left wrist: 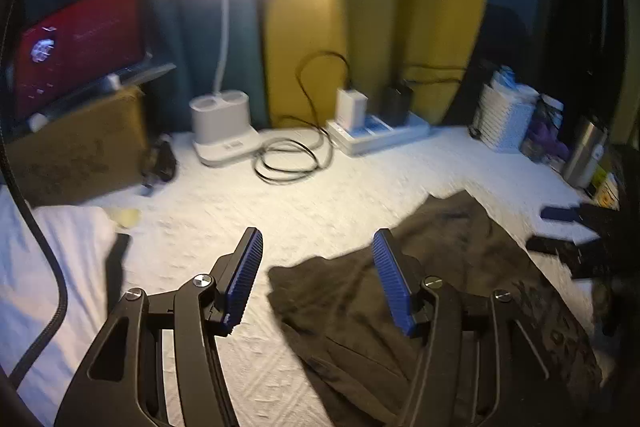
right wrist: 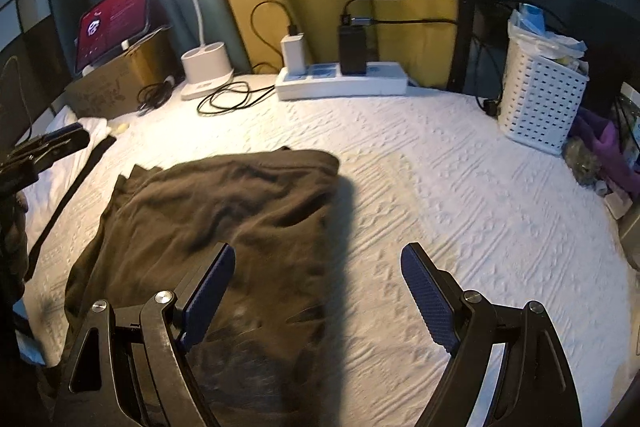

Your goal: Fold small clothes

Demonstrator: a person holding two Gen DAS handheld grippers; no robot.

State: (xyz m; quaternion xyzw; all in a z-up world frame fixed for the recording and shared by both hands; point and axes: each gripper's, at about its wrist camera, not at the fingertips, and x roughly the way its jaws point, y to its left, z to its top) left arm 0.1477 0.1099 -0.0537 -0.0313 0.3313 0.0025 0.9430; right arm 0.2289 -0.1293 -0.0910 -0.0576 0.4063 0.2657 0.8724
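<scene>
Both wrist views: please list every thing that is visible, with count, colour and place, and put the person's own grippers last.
garment: one, dark brown, lying on the bedspread, front left
bedspread: one, white, textured, under everything
desk lamp: one, white, lit, far left
tablet: one, red screen, leaning on the cardboard box
cardboard box: one, brown, far left
power strip: one, white, by the yellow curtain, holding two chargers
cable: one, black, coiled beside the lamp
basket: one, white, perforated, far right
left gripper: one, black with blue pads, open, empty
right gripper: one, same colours, open, empty
</scene>
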